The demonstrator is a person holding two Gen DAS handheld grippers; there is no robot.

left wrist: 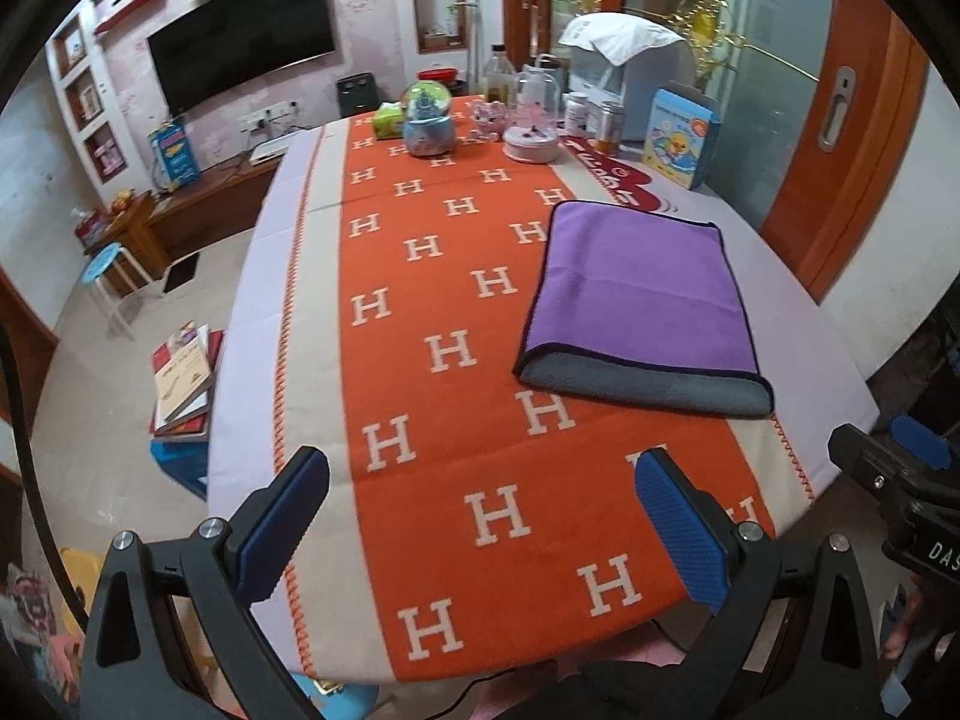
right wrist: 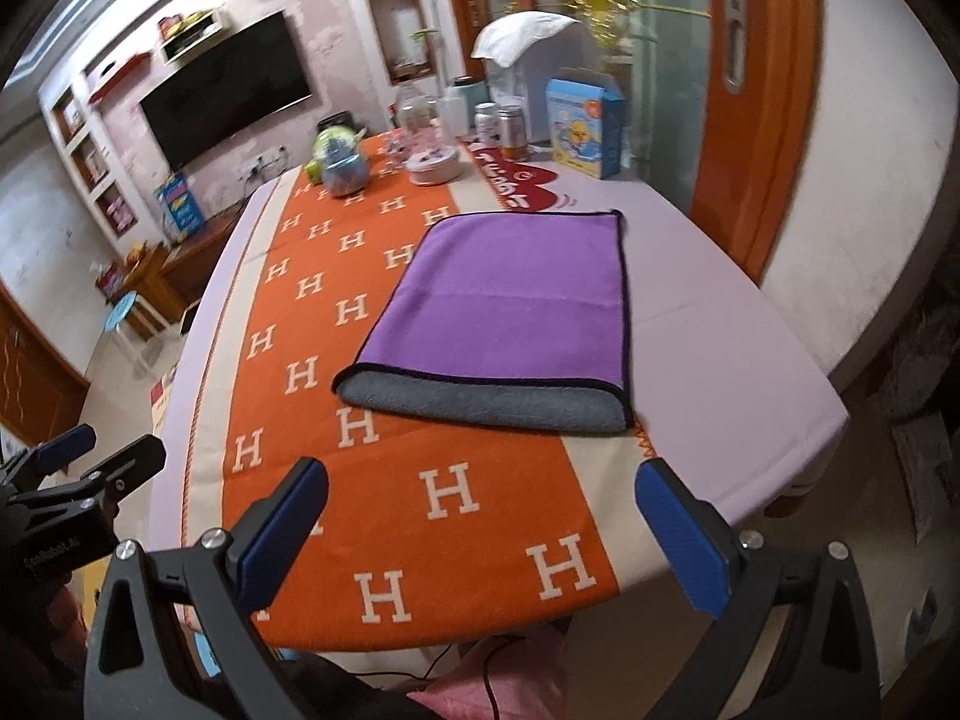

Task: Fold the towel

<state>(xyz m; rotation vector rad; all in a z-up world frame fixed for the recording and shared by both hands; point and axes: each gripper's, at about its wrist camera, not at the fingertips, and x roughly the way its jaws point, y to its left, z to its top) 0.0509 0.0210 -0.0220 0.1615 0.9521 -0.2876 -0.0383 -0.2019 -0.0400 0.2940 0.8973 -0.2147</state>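
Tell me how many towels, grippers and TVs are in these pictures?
Towel: 1
Grippers: 2, left gripper and right gripper, both open
TV: 1
Total: 4

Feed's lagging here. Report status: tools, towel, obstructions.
Left tool open, right tool open, both empty, short of the towel. Towel folded, flat on table runner. Nothing between tools and towel.

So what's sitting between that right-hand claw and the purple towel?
Nothing but bare orange tablecloth with white H letters. In the right wrist view, the open right gripper hangs over the table's near edge, and the towel lies further in, untouched.
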